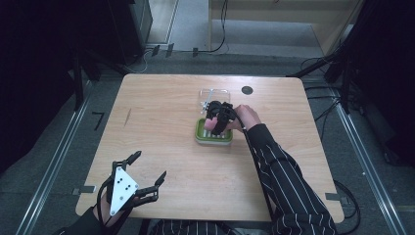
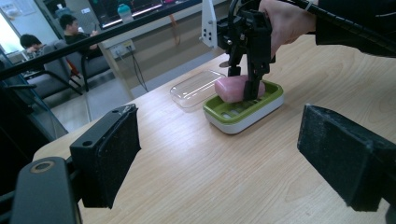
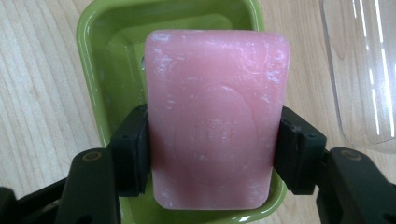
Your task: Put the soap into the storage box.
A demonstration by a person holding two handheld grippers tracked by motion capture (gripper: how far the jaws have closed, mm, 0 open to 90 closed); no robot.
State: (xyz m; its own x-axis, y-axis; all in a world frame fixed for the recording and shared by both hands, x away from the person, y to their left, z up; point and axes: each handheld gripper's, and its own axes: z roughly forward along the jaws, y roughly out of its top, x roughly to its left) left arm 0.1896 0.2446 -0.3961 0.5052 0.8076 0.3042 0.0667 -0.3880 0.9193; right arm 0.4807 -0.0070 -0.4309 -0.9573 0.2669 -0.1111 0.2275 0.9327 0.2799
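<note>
Soap bar (image 3: 217,119), pink and rectangular, was sitting in or just over the green soap dish (image 3: 95,70), with the right gripper (image 3: 212,154) clamped across its two long sides. From the right gripper view the fingers (image 3: 133,154) pressed on the lower half of the bar, so the grip looked a bit off-centre toward the near end. The left gripper view made it hard to say whether the bar was actually resting on the dish's slatted insert or hanging a hair above it.

Doing this step well probably meant keeping the bar level and moving it straight up or down, since soap is slick and an off-centre pinch could let the far end droop or twist. Squeezing harder likely would only dent it.

Orientation-wise, the bar lay flat, stamped face up, its long axis running along the dish's long axis, away from the right gripper's camera. The clear lid (image 2: 196,87) lay on the surface (image 1: 161,147) just beside the dish. The left gripper (image 1: 149,166) hung near the surface's front edge, well apart from all that, fingers spread wide with nothing between them.
</note>
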